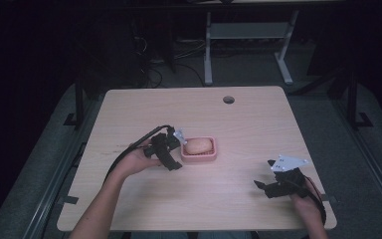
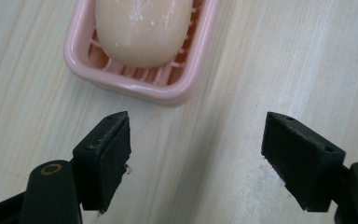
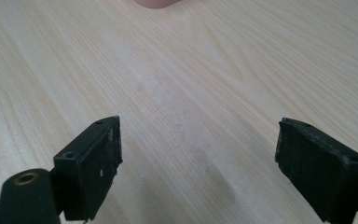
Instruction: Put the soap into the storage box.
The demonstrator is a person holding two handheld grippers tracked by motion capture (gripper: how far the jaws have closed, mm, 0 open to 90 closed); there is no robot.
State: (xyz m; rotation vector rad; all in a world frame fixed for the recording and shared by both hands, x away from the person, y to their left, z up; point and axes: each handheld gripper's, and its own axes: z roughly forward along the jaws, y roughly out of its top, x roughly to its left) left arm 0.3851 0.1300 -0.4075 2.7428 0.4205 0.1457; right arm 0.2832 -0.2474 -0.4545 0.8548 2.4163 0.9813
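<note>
Pale wood grain covers the worktop (image 1: 238,129) I am working over from afar, with a pink soap dish (image 1: 199,150) lying near its middle and a peach-coloured bar of soap (image 1: 198,145) resting inside on the dish's ribbed floor. My left hand-held gripper (image 1: 175,149) sits just beside the dish's left end in the high view, held by the left hand (image 1: 138,160), a black cable (image 1: 129,152) looping back from it over the wrist. In the left gripper view its jaws stand wide apart over bare wood, the soap dish (image 2: 135,86) lying just ahead of them and apart from both, the soap (image 2: 142,28) pale and speckled with white flecks. My right hand-held gripper (image 1: 267,179) hangs near the worktop's front right corner, well apart from the dish, with its grey three-cornered plate (image 1: 288,163) on top and the right hand (image 1: 306,199) behind it. In the right gripper view its jaws are likewise spread wide with nothing between them, and a sliver of the pink dish (image 3: 157,3) peeks in at the top edge. I can read no brand, label or writing on anything in view. A round cable hole (image 1: 229,99) marks the far side of the worktop.
</note>
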